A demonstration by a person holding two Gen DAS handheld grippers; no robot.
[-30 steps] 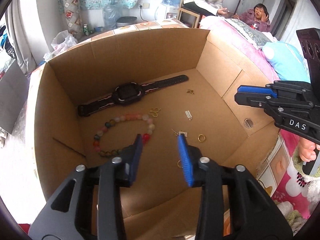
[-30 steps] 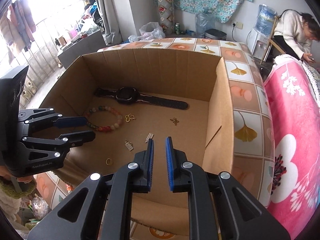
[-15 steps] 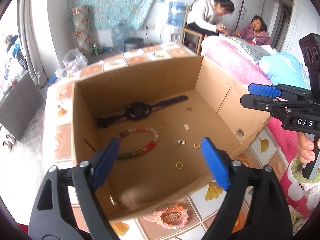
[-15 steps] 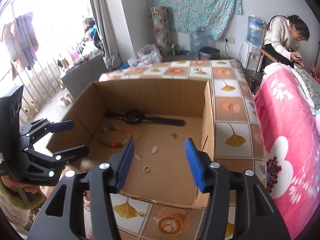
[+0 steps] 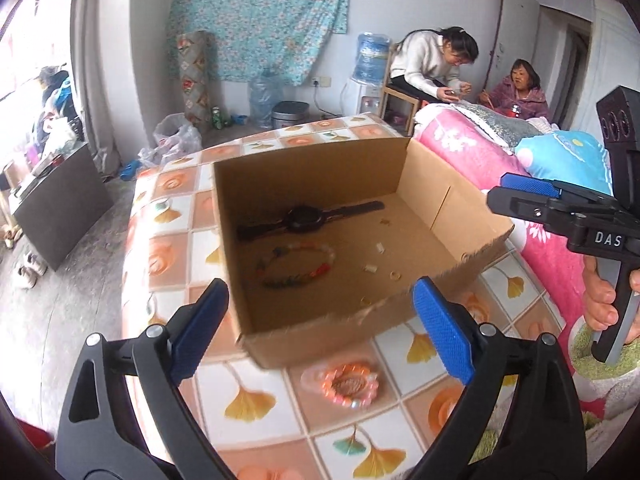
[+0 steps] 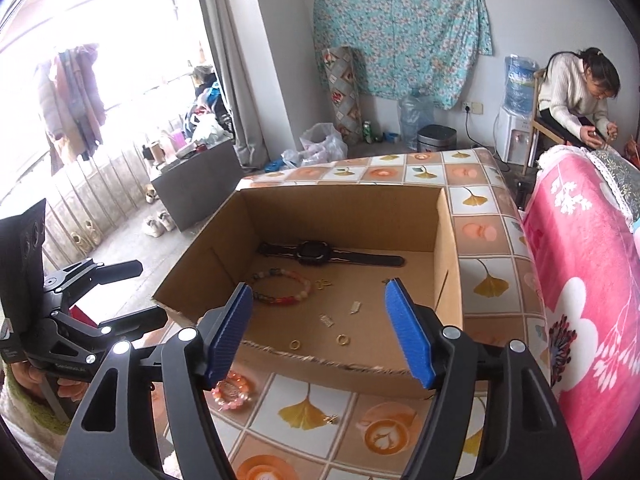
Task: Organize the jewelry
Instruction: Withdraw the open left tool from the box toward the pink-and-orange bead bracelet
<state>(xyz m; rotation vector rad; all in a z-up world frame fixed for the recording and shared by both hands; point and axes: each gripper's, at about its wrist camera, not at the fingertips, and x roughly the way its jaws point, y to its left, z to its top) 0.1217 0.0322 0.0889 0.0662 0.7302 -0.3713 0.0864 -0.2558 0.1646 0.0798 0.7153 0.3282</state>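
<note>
Both fingers point(image 6: 410, 340) risen above jewelry point(image 6: 282, 286)

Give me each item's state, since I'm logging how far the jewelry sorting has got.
Cardboard box: open-topped, upright.
Watch: flat in box, strap straight.
Bead bracelet: flat in box.
Two gold rings: loose on box floor.
Pink bracelet: outside box, on tablecloth.
Left gripper: jaws opening, empty.
Right gripper: jaws opening, empty.
</note>
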